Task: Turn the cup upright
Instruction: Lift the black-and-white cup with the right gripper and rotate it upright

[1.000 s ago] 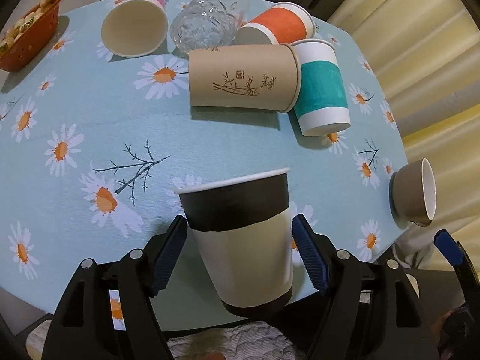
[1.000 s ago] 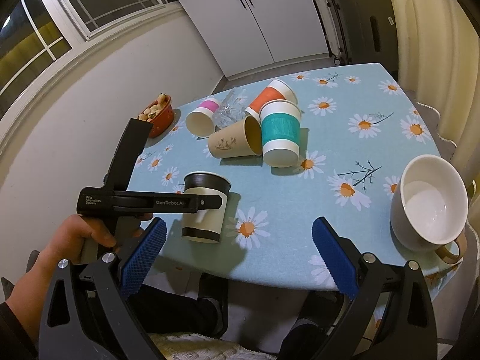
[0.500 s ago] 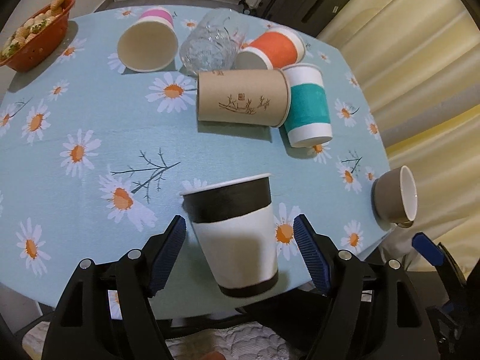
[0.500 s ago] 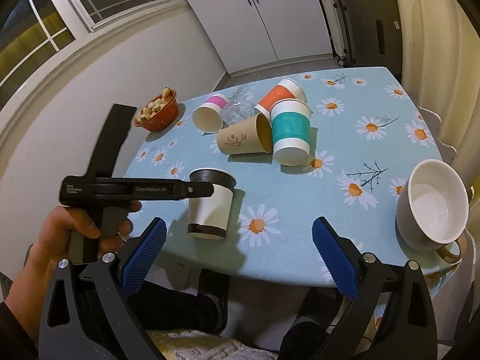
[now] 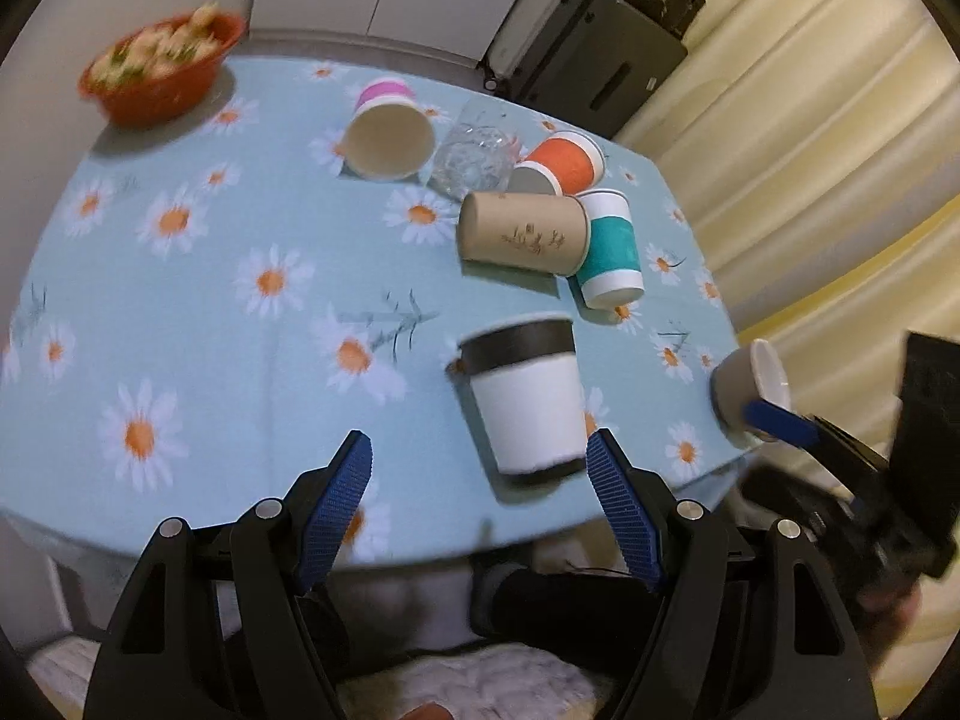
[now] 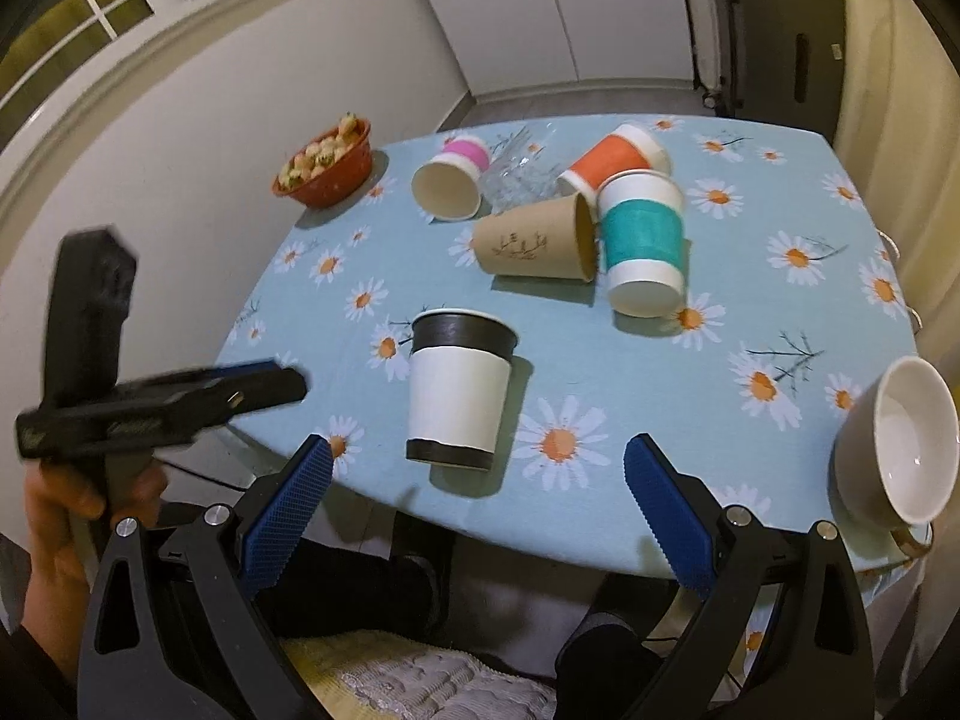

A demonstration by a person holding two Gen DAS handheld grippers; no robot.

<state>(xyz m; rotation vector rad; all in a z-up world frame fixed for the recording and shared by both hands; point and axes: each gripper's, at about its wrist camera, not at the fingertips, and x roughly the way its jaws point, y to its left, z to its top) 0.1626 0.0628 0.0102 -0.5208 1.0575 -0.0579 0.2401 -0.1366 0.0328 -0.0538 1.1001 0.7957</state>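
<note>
Pulled back from the upright black-and-white cup [image 5: 521,399], the left hand-held gripper [image 5: 480,480] stays spread and empty; next, approach the brown cup [image 5: 523,232] squarely, right hand-held gripper [image 6: 477,510] also spread.

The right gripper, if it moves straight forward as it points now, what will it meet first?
Probably the black-and-white cup, standing upright just ahead of the open right gripper, slightly left of centre. Depth is unclear.
</note>
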